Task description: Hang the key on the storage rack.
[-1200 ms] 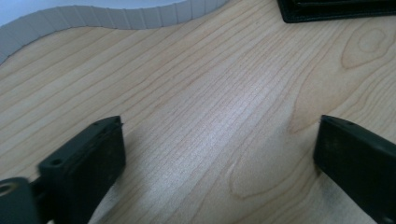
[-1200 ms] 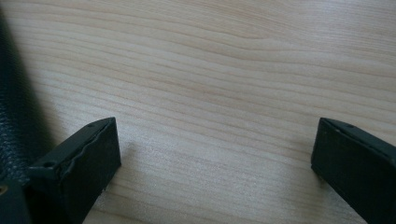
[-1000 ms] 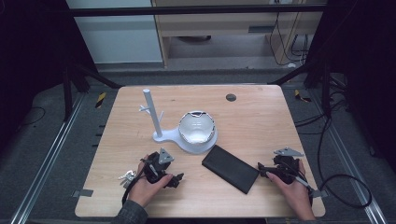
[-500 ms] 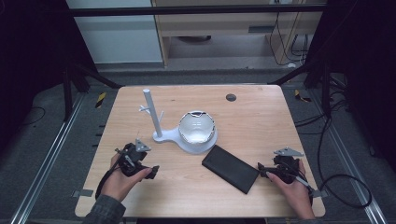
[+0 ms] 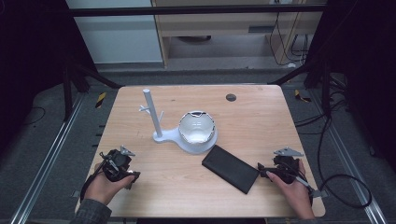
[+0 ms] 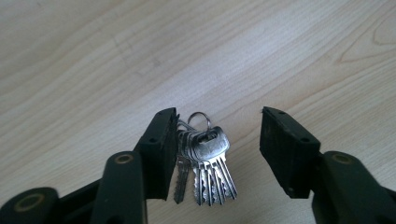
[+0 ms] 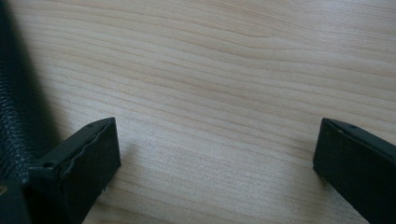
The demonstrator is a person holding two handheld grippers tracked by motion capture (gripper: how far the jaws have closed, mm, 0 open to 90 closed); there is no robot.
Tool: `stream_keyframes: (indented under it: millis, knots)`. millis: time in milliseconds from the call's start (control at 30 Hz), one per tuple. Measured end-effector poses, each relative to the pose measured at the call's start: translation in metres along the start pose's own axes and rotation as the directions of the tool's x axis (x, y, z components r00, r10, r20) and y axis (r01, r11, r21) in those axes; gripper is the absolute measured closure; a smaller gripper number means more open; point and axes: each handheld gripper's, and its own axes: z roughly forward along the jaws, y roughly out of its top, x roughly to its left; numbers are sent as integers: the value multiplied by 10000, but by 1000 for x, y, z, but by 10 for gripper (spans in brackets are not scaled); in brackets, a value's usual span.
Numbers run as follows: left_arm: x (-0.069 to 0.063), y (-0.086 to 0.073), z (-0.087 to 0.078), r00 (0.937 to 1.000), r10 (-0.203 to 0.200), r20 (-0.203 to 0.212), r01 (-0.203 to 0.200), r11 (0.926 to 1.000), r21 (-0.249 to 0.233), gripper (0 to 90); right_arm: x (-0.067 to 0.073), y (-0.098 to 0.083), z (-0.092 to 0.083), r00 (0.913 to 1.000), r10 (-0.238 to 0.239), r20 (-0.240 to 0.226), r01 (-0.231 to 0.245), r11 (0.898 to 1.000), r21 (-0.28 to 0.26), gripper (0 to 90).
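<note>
The left gripper's (image 6: 219, 149) fingers (image 6: 161, 149) have just been closing, half apart around the bunch of keys (image 6: 205, 161) lying on the surface (image 6: 93, 56); keys touch one finger, blades pointing back toward the hand. The right gripper's (image 7: 215, 154) fingers stand wide apart, empty.

— What is seen around the table (image 5: 140, 100)?

— A light wooden top with rounded corners is set on a dark grey floor (image 5: 42, 154). Metal rails (image 5: 44, 168) are laid along the floor on both sides, and two spots are marked with yellow-and-black tape (image 5: 100, 99).

— And behind it?

— A pale panel (image 5: 123, 30) is placed at the back left, and a low wooden shelf unit (image 5: 224, 25) is stood beside it. A dark bar (image 5: 196, 10) is run across the top.

— The right side?

— Black cables (image 5: 336, 182) are looped over the floor there. The edges of the room are left in deep shadow, while the table is evenly lit.
</note>
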Motion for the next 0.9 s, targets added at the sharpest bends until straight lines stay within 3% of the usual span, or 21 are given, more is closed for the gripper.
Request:
stream_keyframes:
  millis: [133, 267, 467, 900]
  knots:
    - [0, -3, 10, 9999, 6, 167, -15, 9988, 493, 520, 0, 0, 0, 10000, 30, -32, -30, 10000, -7, 10]
    - [3, -5, 12, 9998, -151, 101, 146, 9989, 453, 549, 0, 0, 0, 10000, 30, -33, -30, 10000, -9, 10]
    - [5, -8, 13, 9999, -89, 120, 81, 9976, 682, 598, 0, 0, 0, 10000, 26, -30, -26, 10000, -9, 10]
    - [12, -12, 20, 9997, -222, 123, 212, 9968, 766, 619, 0, 0, 0, 10000, 14, -29, -14, 10000, -10, 10]
